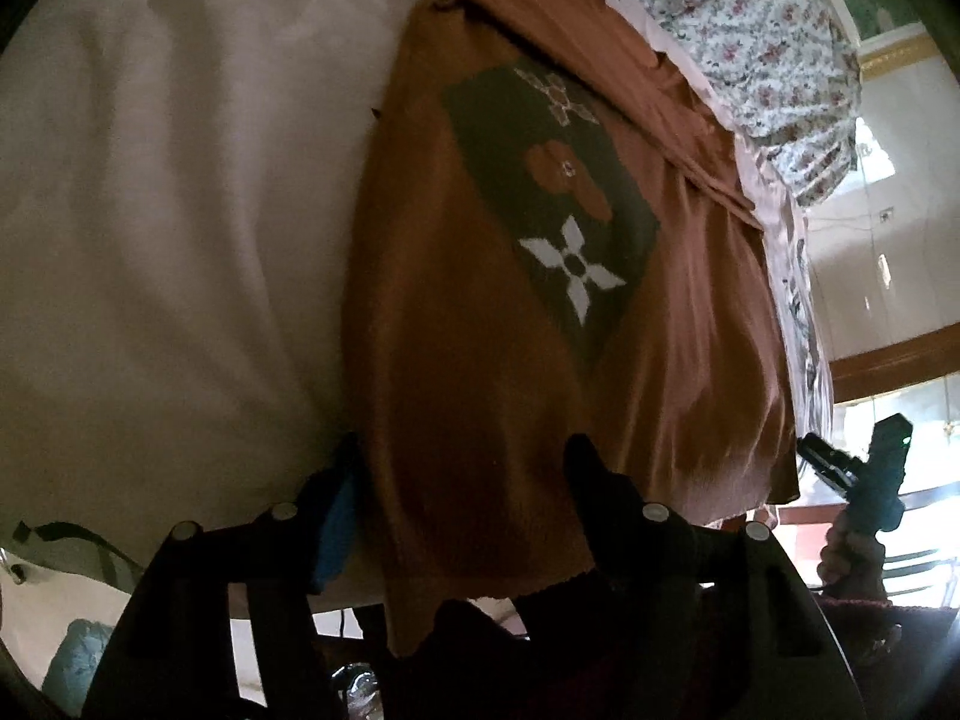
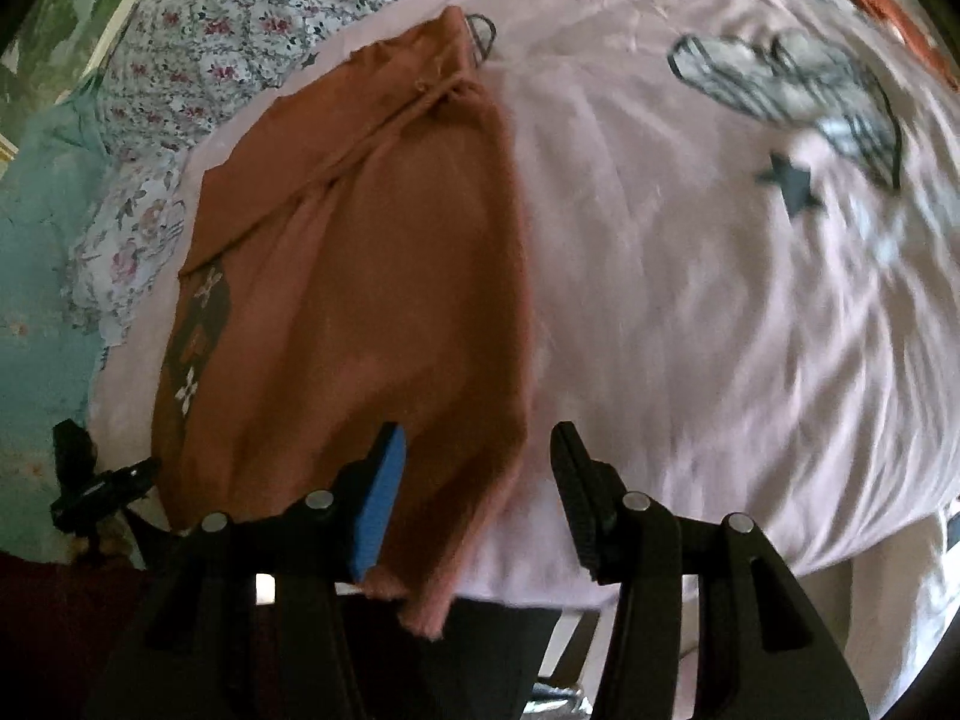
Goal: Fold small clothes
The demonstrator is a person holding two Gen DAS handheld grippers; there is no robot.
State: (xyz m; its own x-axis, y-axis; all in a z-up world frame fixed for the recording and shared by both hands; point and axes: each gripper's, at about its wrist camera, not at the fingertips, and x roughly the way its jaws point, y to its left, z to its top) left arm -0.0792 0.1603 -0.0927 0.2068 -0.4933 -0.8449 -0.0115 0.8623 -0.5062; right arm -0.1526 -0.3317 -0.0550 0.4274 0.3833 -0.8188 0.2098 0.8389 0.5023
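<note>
a bedroom: pink bedsheet (image 2: 660, 300), floral bedding (image 1: 750, 30).

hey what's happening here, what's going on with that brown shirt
A person is folding a brown top laid out on a pink bedsheet, holding a pair of tongs in each hand. The left tongs and the right tongs both stand open at the hem nearest the person, which hangs over the bed's edge. Neither pair is clamping the cloth. The top's patterned dark patch faces up, and a floral cloth lies beyond it.
</note>
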